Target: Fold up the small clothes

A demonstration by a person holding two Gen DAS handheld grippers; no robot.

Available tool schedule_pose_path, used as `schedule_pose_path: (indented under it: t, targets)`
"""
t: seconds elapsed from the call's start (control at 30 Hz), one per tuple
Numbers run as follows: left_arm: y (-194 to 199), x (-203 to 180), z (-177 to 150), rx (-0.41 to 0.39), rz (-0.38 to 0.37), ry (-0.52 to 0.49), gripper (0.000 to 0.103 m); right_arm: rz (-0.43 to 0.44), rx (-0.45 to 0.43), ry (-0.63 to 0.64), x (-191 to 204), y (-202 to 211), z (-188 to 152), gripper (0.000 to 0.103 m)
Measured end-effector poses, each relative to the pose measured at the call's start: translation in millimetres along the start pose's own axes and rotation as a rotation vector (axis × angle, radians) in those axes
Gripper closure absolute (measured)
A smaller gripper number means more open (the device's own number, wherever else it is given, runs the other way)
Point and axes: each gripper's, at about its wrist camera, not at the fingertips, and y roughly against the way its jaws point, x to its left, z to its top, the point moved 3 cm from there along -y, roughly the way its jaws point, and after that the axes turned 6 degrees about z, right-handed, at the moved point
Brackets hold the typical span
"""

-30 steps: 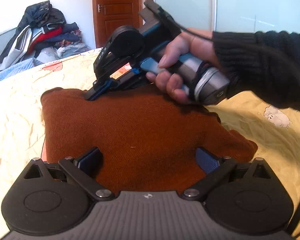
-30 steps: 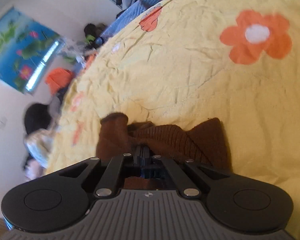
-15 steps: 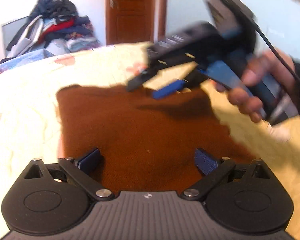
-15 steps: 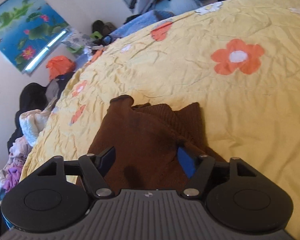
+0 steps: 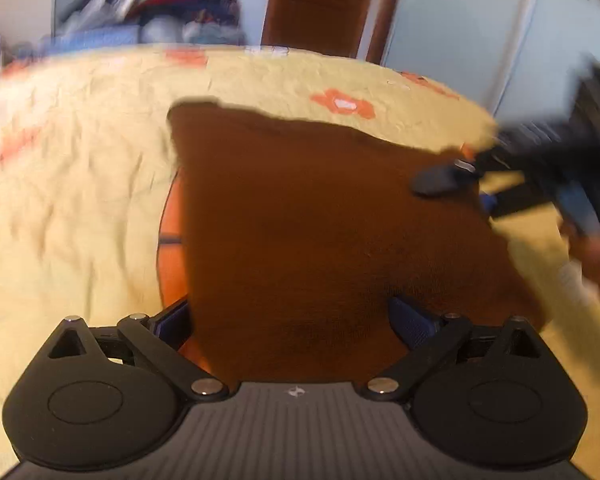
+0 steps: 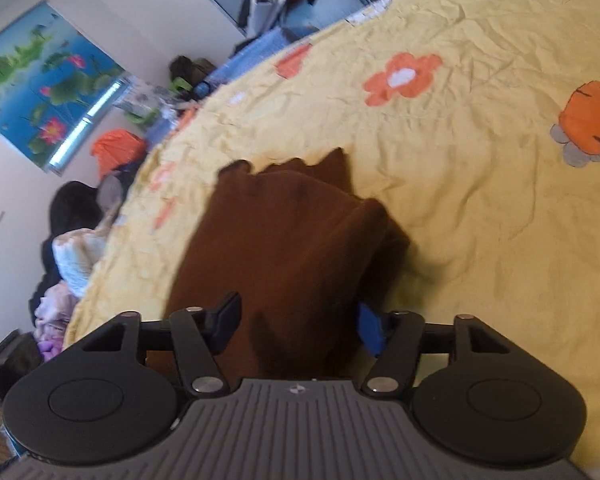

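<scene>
A brown knit garment (image 5: 324, 208) lies folded on the yellow bedspread (image 5: 80, 184). My left gripper (image 5: 292, 320) is open just above its near edge, fingers wide apart and holding nothing. The garment also shows in the right wrist view (image 6: 284, 240), with its ribbed hem at the far end. My right gripper (image 6: 298, 326) is open over the garment's near part and empty. It appears blurred in the left wrist view (image 5: 464, 184) at the garment's right edge.
The bedspread (image 6: 480, 184) has orange flower and carrot prints (image 6: 588, 120). A pile of clothes (image 5: 152, 8) lies beyond the bed, next to a brown door (image 5: 324, 4). More clothes (image 6: 72, 256) lie beside the bed, under a blue poster (image 6: 48, 80).
My right gripper has let go of the garment's hem, opened, and pulled back to the garment's right side. The left view has tilted and blurred while the left gripper stays open.
</scene>
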Motion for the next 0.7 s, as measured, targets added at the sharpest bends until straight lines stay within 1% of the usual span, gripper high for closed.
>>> schedule_pose_path:
  t: [0.03, 0.07, 0.1, 0.17, 0.23, 0.27, 0.3, 0.33, 0.37, 0.4, 0.43, 0.5, 0.57, 0.63, 0.67, 0.7]
  targets:
    - [-1.2, -4.4, -1.0, -0.013, 0.006, -0.012, 0.0, 0.017, -0.003, 0.006, -2.9, -7.6, 6.1, 0.05]
    - [-1.0, -4.2, -1.2, -0.006, 0.004, 0.003, 0.0, 0.005, 0.008, 0.016, -3.8, -14.3, 12.5, 0.063]
    - [0.6, -1.4, -0.3, 0.001, -0.003, 0.017, 0.0, -0.001, 0.017, 0.023, -4.4, -18.7, 18.1, 0.066]
    - [6.0, 6.6, -2.2, 0.004, 0.002, 0.031, 0.0, -0.006, 0.04, 0.052, -4.6, -23.1, 25.3, 0.07]
    - [20.2, 11.4, -8.9, -0.01, 0.021, 0.02, 0.002, -0.008, 0.033, 0.063, -3.7, -17.5, 25.9, 0.069]
    - [29.1, 13.0, -13.0, -0.028, 0.033, 0.004, 0.002, -0.007, 0.018, 0.062, -1.6, -11.1, 22.8, 0.06]
    - [38.5, 13.8, -18.0, -0.052, 0.042, -0.017, 0.002, -0.006, -0.001, 0.043, -0.4, -2.7, 17.7, 0.047]
    - [47.6, 14.3, -23.3, -0.069, 0.046, -0.033, 0.002, 0.018, -0.018, 0.021, 0.9, 8.4, 11.4, 0.038]
    - [54.5, 15.4, -28.0, -0.082, 0.05, -0.047, 0.002, 0.058, -0.039, 0.006, 2.4, 20.4, 4.1, 0.022]
    - [59.4, 15.8, -33.1, -0.086, 0.054, -0.055, 0.002, 0.099, -0.063, -0.011, 3.9, 31.7, -5.5, 0.015]
    - [63.0, 17.0, -38.0, -0.081, 0.058, -0.062, 0.002, 0.131, -0.069, -0.027, 5.5, 40.3, -14.6, 0.016]
    - [62.0, 16.4, -44.1, -0.065, 0.081, -0.076, 0.002, 0.158, -0.04, -0.025, 12.6, 47.8, -32.5, 0.023]
    - [56.4, 14.6, -46.1, -0.045, 0.079, -0.083, 0.002, 0.141, 0.006, 0.019, 24.4, 45.1, -45.7, 0.028]
    - [53.3, 12.1, -44.1, -0.052, 0.082, -0.083, 0.002, 0.109, 0.031, 0.075, 34.5, 38.9, -51.9, 0.034]
    - [52.1, 12.0, -42.4, -0.061, 0.085, -0.078, 0.004, 0.096, 0.041, 0.091, 37.0, 35.2, -52.4, 0.04]
    - [51.1, 12.3, -40.3, -0.064, 0.087, -0.071, 0.01, 0.086, 0.049, 0.099, 37.9, 31.5, -51.8, 0.049]
